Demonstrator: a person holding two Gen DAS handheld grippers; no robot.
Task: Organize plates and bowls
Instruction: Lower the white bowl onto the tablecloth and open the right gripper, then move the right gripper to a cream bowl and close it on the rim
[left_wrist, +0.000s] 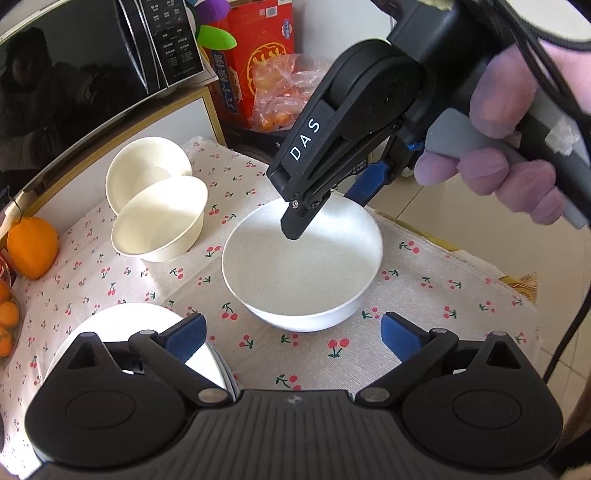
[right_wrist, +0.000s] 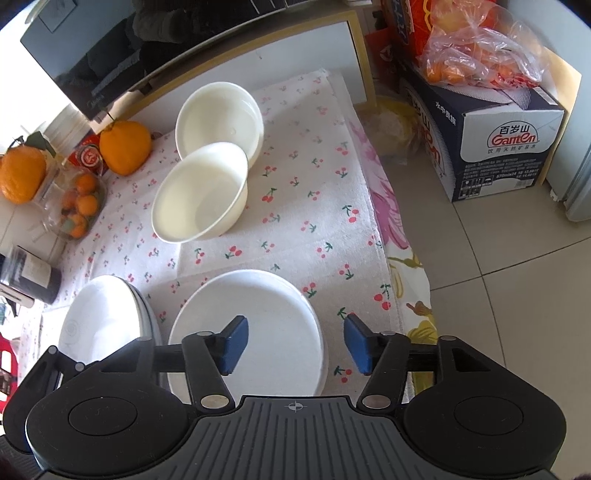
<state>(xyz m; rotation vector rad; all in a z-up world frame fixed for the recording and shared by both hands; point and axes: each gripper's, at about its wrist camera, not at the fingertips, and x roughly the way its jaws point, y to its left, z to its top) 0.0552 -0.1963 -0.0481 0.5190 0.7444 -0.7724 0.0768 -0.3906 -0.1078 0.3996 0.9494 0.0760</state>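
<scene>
at the centre of the cherry-print cloth (left_wrist: 258, 354) on the tabletop stands the large white bowl (left_wrist: 303, 266), upright and empty, directly ahead of the left claw (left_wrist: 291, 338) and nearer to it than anything else. the left claw is released, jaws spread wide to either side of the bowl's near wall without touching it; nothing lies between the pads. the right claw (left_wrist: 325, 201) hangs over the bowl's far rim, one black finger dipping inside the rim line, the blue pad (left_wrist: 365, 181) behind it; its jaws stand apart and grasp nothing. the bowl is round, so it has no long axis; the relation that counts is rim to pad, and the right claw is judged closer to the rim. further back and to the left, two cream bowls (left_wrist: 159, 218) lean one against the other, tilted. in the right wrist view a stack of white plates (right_wrist: 243, 317) lies just beneath the right claw (right_wrist: 295, 345), with a second stack (right_wrist: 103, 314) beside it on the left. whether the finger touches the bowl's inner wall cannot be told; the plate near the left claw (left_wrist: 122, 317) is partly hidden by its body.
</scene>
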